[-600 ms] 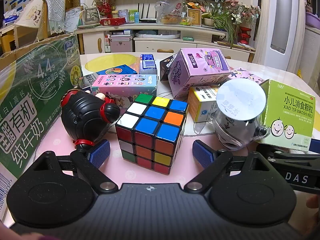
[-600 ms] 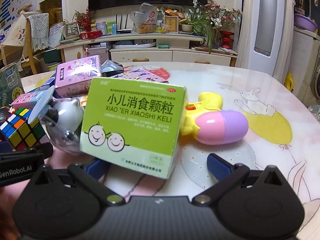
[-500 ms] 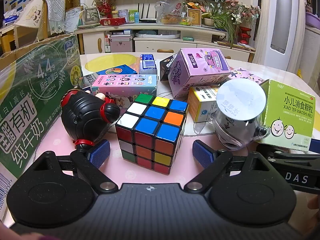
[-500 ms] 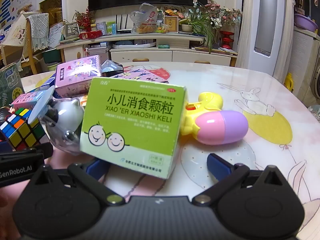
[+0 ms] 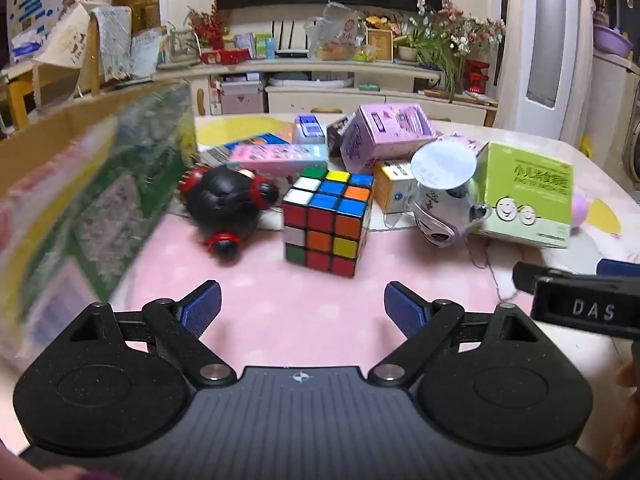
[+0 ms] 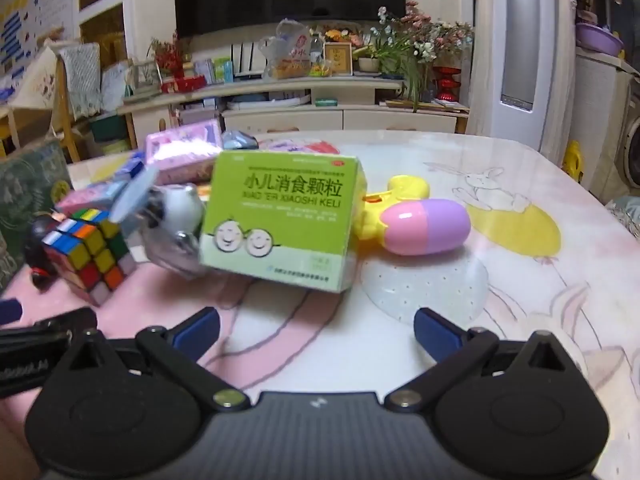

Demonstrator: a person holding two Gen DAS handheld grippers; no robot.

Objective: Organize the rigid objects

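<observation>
A colour cube [image 5: 326,222] stands on the pink tablecloth in the left wrist view, a short way beyond my left gripper [image 5: 302,306], which is open with nothing between its blue pads. Left of the cube lies a black and red toy [image 5: 226,206]. Right of it sit a white round toy with a disc [image 5: 442,196] and a green medicine box [image 5: 526,192]. In the right wrist view the green medicine box [image 6: 280,218] stands ahead of my right gripper [image 6: 316,330], which is open and empty. A pink and purple capsule [image 6: 426,226] and a yellow toy [image 6: 408,190] lie to its right.
A large green milk carton box [image 5: 92,208] stands open at the left table edge. Pink boxes [image 5: 384,134] and several small cartons crowd the far side. The table [image 6: 520,264] runs bare to the right with a rabbit pattern. A cabinet and shelf stand behind.
Both grippers have pulled back and risen from the objects. The cube and the green box now sit farther from the pads. Both views are motion-blurred.
</observation>
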